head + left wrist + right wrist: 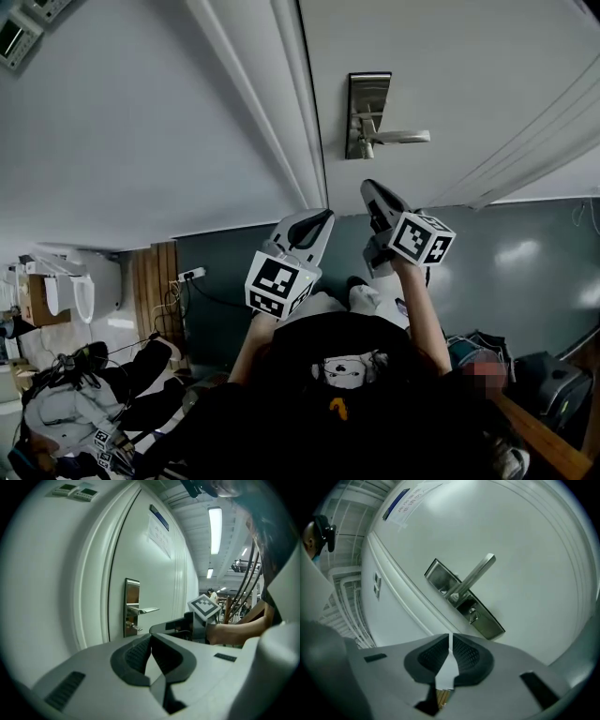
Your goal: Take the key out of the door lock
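Observation:
A steel lock plate (367,112) with a lever handle (401,138) sits on the white door (450,56). A small key (365,150) sticks out of the plate under the lever. My right gripper (369,187) is shut and empty, its tips a short way below the plate. My left gripper (323,218) is also shut and empty, lower and to the left by the door edge. In the right gripper view the key (473,617) lies ahead of the closed tips (450,638). The left gripper view has the key (136,628) and plate (131,605) beyond its closed tips (151,636).
The door frame (281,112) runs left of the lock, with wall beside it and control panels (21,30) up high. A paper notice (159,532) hangs on the door. A power strip (188,275), bags and cables (84,394) lie on the floor at the left.

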`<act>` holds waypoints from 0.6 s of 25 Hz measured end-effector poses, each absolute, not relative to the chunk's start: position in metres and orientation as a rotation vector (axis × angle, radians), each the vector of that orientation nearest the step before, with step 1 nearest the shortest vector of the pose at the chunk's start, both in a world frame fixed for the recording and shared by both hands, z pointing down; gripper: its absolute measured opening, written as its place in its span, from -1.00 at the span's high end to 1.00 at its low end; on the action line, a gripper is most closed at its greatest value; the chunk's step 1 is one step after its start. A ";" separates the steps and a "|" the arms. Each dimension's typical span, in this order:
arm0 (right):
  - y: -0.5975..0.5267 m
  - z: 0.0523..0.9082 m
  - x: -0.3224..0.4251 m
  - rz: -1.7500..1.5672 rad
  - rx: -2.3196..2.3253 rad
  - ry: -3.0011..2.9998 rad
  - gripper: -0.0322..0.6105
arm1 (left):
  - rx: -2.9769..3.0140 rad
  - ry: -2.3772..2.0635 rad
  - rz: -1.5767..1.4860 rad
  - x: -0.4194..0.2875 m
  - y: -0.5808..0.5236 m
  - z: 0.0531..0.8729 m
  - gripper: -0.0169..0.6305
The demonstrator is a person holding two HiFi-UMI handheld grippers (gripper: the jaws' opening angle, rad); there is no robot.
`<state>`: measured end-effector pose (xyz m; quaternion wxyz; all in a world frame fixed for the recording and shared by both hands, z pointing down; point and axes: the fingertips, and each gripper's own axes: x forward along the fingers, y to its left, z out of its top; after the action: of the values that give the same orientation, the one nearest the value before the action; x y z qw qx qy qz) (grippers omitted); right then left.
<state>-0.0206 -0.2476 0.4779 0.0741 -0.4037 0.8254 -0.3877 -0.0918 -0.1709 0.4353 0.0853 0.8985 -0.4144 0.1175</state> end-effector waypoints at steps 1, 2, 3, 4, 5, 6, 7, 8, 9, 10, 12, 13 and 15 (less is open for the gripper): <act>-0.250 0.480 -0.017 -1.175 -1.213 2.460 0.85 | 2.688 -1.227 0.351 -0.088 -0.171 0.436 0.92; -0.253 0.480 -0.015 -1.188 -1.209 2.445 0.81 | 2.696 -1.220 0.350 -0.087 -0.173 0.435 0.92; -0.256 0.481 -0.016 -1.203 -1.201 2.431 0.75 | 2.703 -1.215 0.349 -0.087 -0.174 0.434 0.92; -0.259 0.481 -0.017 -1.220 -1.191 2.415 0.69 | 2.708 -1.209 0.348 -0.087 -0.175 0.432 0.92; -0.262 0.481 -0.017 -1.237 -1.184 2.396 0.66 | 2.713 -1.203 0.348 -0.087 -0.175 0.431 0.92; -0.264 0.481 -0.016 -1.253 -1.178 2.371 0.64 | 2.718 -1.196 0.347 -0.086 -0.175 0.429 0.92; -0.267 0.480 -0.015 -1.270 -1.174 2.343 0.62 | 2.723 -1.189 0.347 -0.085 -0.175 0.428 0.92; -0.270 0.481 -0.013 -1.287 -1.168 2.312 0.61 | 2.729 -1.181 0.346 -0.083 -0.174 0.426 0.92; -0.274 0.481 -0.011 -1.305 -1.160 2.279 0.60 | 2.734 -1.174 0.345 -0.082 -0.173 0.425 0.92; -0.278 0.482 -0.009 -1.325 -1.148 2.243 0.59 | 2.738 -1.167 0.345 -0.080 -0.173 0.425 0.92; -0.286 0.485 -0.004 -1.364 -1.119 2.168 0.57 | 2.744 -1.155 0.345 -0.075 -0.174 0.426 0.92; -0.291 0.486 -0.001 -1.381 -1.106 2.133 0.57 | 2.746 -1.150 0.347 -0.074 -0.175 0.427 0.92; -0.300 0.489 0.002 -1.399 -1.093 2.092 0.57 | 2.750 -1.144 0.352 -0.072 -0.176 0.427 0.92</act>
<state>0.0018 -0.3000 0.4885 0.1974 -0.3906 0.7474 -0.4999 -0.0715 -0.1763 0.4273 0.0712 0.9146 -0.3805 0.1170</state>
